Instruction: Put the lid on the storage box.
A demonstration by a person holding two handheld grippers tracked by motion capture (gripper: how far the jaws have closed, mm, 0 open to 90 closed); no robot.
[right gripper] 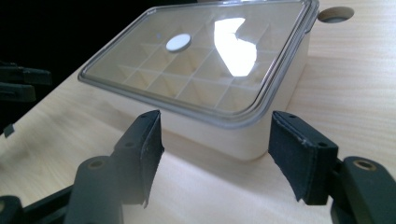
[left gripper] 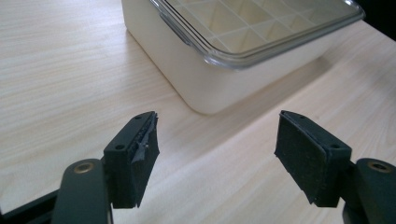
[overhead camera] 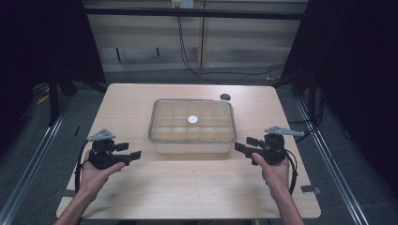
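Observation:
A cream box (overhead camera: 192, 139) under a clear lid (overhead camera: 206, 112) stands at the middle of the wooden table (overhead camera: 187, 187). A grid of compartments shows through the lid, and a small white disc (overhead camera: 193, 119) sits at the lid's centre. My left gripper (overhead camera: 131, 151) hovers off the box's front left corner, open and empty. In the left gripper view the left gripper's (left gripper: 217, 154) pads frame that corner of the box (left gripper: 205, 84). My right gripper (overhead camera: 243, 144) is open and empty off the front right corner. The right gripper view has the right gripper (right gripper: 215, 154) facing the box (right gripper: 219, 135) and the disc (right gripper: 179, 43).
A round cable hole (overhead camera: 225, 97) lies in the tabletop behind the box, also seen as the hole (right gripper: 335, 14) in the right gripper view. Bare wood stretches in front of the box. Black curtains flank the table and a cable (overhead camera: 187, 61) runs along the floor behind.

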